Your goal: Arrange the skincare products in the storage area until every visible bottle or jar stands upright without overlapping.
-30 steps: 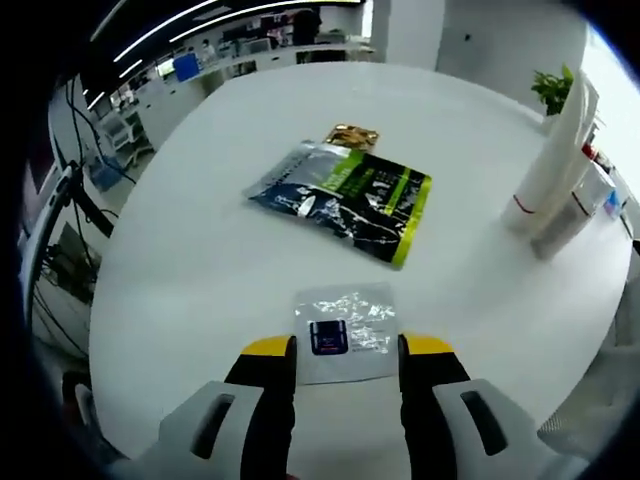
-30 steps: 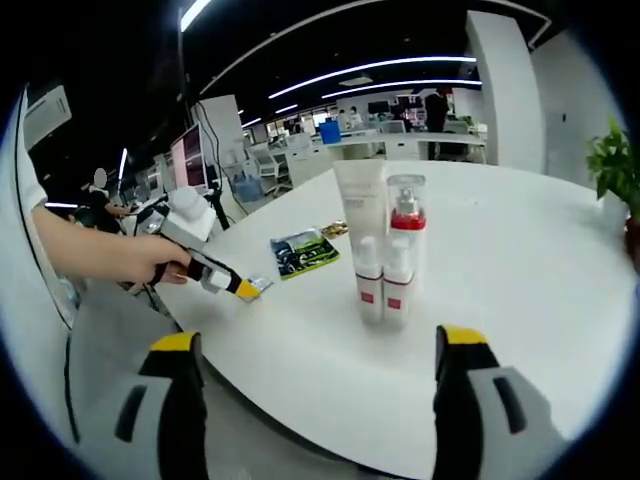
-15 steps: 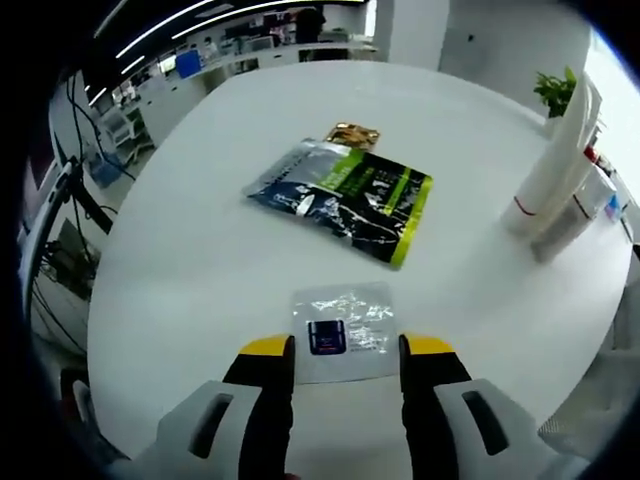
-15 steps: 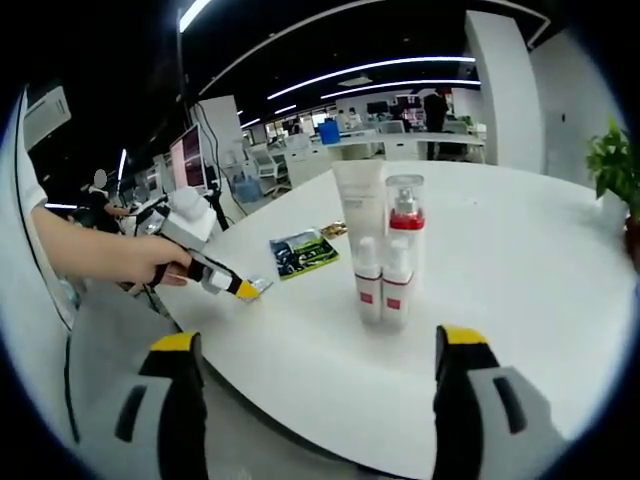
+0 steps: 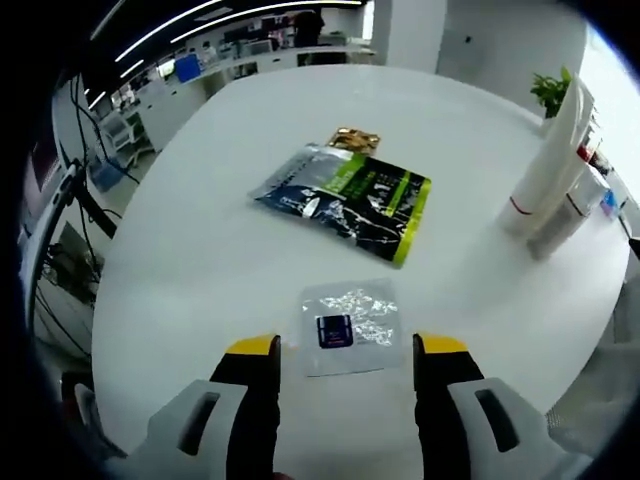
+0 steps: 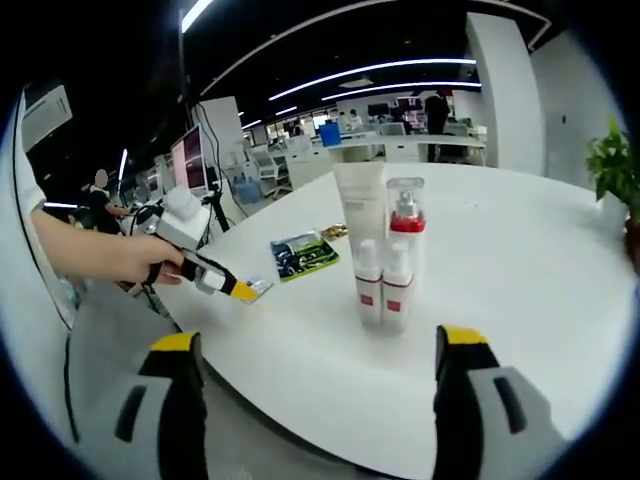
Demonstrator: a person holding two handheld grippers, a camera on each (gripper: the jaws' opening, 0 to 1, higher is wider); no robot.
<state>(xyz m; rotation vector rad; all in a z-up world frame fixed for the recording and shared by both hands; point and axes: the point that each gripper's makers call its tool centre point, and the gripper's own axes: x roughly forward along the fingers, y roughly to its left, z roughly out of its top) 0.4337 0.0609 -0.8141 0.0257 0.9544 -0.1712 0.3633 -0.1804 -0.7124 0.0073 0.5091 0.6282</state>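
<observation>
- On my white round worktop: one clear sachet, one glossy green-and-black pouch, one small gold packet.
- Four skincare items stand upright, bunched together: one white tube, one clear red-capped bottle, two small white bottles.
- My left claw is spread wide, yellow tips flanking the sachet, gripping nothing.
- My right claw hangs wide apart, empty, short of the bottles.

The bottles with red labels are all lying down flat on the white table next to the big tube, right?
Not lying down: the right gripper view shows the bottles with red labels standing upright on the white table, next to the big tube.
</observation>
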